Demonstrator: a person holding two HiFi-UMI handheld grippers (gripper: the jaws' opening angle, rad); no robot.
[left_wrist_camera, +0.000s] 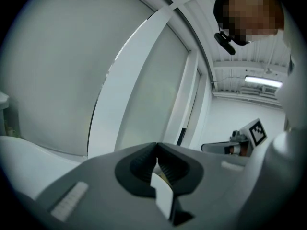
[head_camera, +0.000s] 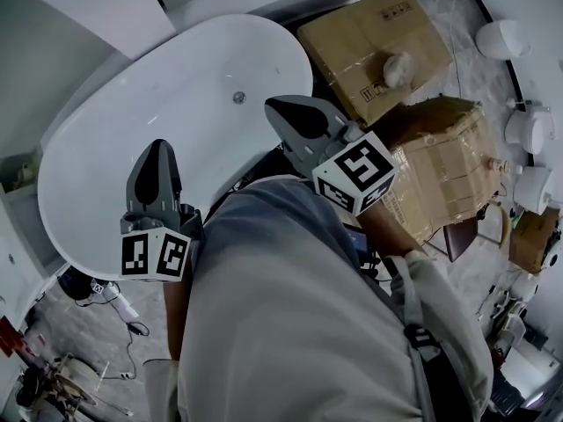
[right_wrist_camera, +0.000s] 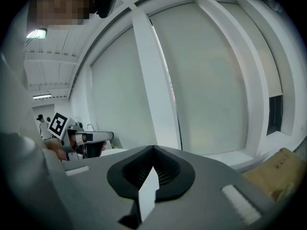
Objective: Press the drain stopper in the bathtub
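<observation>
Fingers of the left gripper [head_camera: 159,146] are being held together with their tips meeting and nothing between them, as its own view [left_wrist_camera: 157,146] is showing. In the head view it is being carried over the near side of the white bathtub [head_camera: 106,139]. The drain stopper [head_camera: 238,97] is being seen as a small round metal piece on the tub floor, farther in and to the right, well apart from the left gripper and nearer the tip of the right gripper [head_camera: 280,105], touching neither. The right gripper's fingers are likewise being held together on nothing [right_wrist_camera: 153,148], over the tub's right rim. Right of the tub, two taped cardboard boxes [head_camera: 374,47] are being seen on the floor, one beside the other.
</observation>
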